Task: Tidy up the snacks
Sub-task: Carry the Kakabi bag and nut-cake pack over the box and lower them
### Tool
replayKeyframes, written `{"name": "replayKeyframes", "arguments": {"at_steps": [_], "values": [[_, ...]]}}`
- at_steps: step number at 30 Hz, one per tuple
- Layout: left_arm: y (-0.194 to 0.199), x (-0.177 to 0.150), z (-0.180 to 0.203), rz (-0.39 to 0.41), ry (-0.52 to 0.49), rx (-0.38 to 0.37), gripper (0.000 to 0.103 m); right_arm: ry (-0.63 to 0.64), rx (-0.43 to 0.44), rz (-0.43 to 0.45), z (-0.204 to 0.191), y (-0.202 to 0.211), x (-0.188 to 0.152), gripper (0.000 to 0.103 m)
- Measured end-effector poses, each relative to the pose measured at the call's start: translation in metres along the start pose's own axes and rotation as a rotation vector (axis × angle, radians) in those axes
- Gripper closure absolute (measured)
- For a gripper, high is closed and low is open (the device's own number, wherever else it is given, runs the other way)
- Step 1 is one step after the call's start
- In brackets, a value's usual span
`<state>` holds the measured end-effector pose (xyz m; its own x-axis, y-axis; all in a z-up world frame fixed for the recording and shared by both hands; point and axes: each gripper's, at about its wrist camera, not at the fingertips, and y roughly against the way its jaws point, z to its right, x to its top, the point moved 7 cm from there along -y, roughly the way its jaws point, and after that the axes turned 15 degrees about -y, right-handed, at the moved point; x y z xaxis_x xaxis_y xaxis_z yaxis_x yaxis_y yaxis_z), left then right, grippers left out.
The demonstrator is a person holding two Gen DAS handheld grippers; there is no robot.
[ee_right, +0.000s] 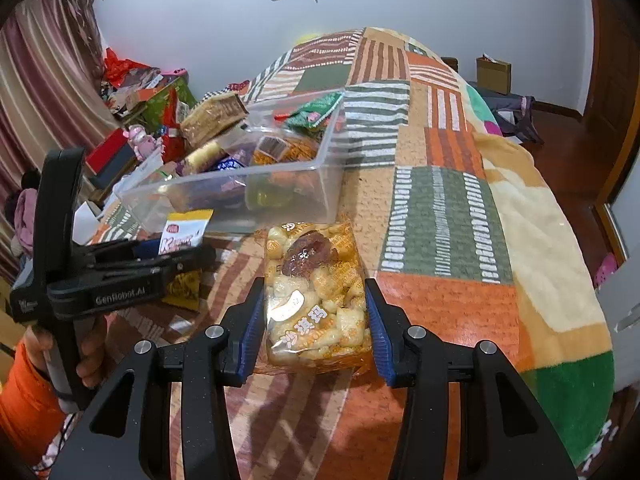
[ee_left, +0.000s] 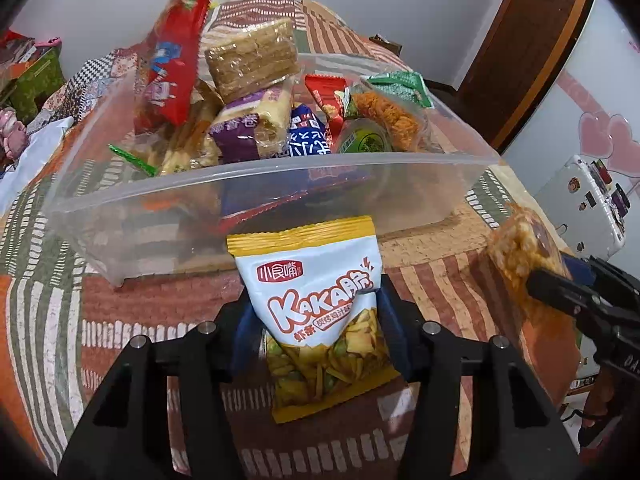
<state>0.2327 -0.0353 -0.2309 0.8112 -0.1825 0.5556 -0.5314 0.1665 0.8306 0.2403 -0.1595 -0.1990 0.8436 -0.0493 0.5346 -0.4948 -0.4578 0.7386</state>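
My left gripper is shut on a white-and-yellow KaKa shrimp-strip bag, its blue pads pinching the bag's sides just in front of the clear plastic bin. The bin holds several snack packs, among them a red bag and a wafer pack piled high. My right gripper is shut on a clear-wrapped puffed-rice cake, held above the blanket near the bin. The left gripper with the KaKa bag shows at the left of the right wrist view. The right gripper with the cake shows at the right of the left wrist view.
A patchwork striped blanket covers the bed under everything. Boxes and clutter are piled beyond the bed's left side. A white suitcase stands on the right. A hand in an orange sleeve holds the left gripper.
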Motion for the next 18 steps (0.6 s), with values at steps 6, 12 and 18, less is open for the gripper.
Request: {"name": "replayKeyframes", "arguments": {"at_steps": [6, 12, 18], "values": [[0.031, 0.000, 0.001, 0.064, -0.017, 0.023, 0.049, 0.006, 0.023, 0.023, -0.012, 0.005, 0.010, 0.060], [0.065, 0.015, -0.006, 0.146, -0.004, 0.033, 0.049, 0.028, 0.050, 0.046, -0.030, 0.004, 0.021, 0.060], [0.084, 0.037, -0.024, 0.205, 0.010, 0.060, 0.049, 0.052, 0.082, 0.073, -0.052, 0.002, 0.037, 0.060]]}}
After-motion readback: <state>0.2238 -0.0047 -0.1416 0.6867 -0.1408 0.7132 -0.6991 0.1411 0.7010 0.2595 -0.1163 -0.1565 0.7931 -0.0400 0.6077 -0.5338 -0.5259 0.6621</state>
